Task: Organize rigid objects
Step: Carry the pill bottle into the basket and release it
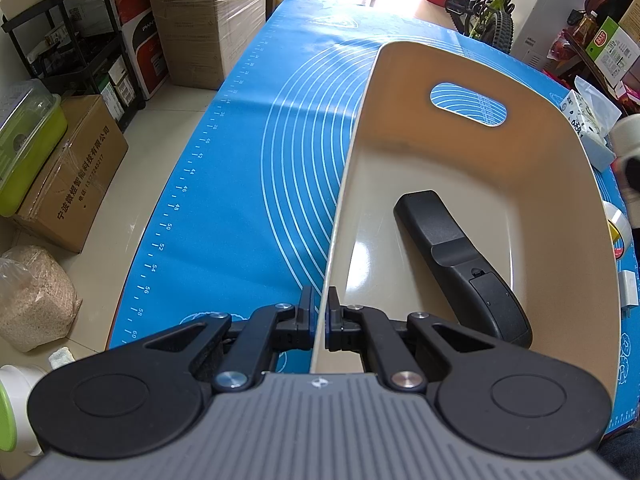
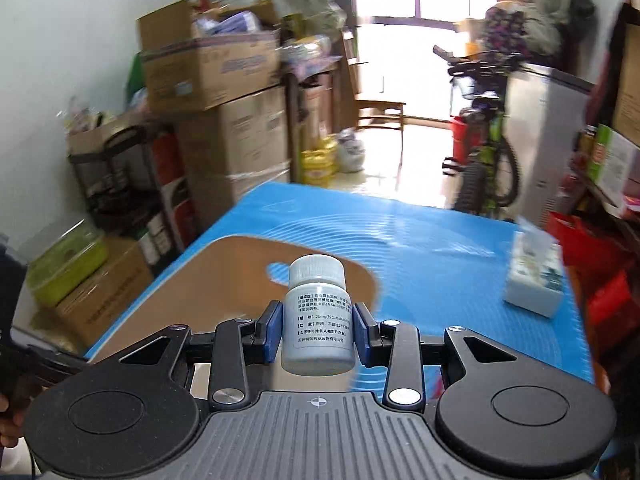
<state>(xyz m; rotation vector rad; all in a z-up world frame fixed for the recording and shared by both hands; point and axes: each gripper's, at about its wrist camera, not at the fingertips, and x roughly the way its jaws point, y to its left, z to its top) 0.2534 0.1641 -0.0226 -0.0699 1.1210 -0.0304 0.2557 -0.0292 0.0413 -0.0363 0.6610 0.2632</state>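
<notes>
In the left wrist view, the left gripper (image 1: 321, 316) at 6 o'clock has its jaws pinched tight on the thin near wall of a beige bin (image 1: 552, 184), one finger outside, one inside. On the bin's floor just past the fingers, toward 3 o'clock, lies a black remote control (image 1: 460, 264), back side up. A handle slot (image 1: 468, 104) pierces the bin's far wall at 1 o'clock. The bin stands on a blue baking mat (image 1: 248, 152) that runs away toward 12 o'clock. Cardboard boxes (image 1: 208, 20) stand on the floor at 11 o'clock, a bicycle (image 1: 484, 4) at 1 o'clock.

In the right wrist view, the right gripper (image 2: 318, 334) clamps a white pill bottle (image 2: 317, 316) upright between its blue pads (image 2: 273, 332), held in the air at centre frame. Behind the bottle at 10 o'clock the beige bin (image 2: 224, 276) shows, blurred. A tissue pack (image 2: 534, 276) lies on the blue mat at 3 o'clock.
</notes>
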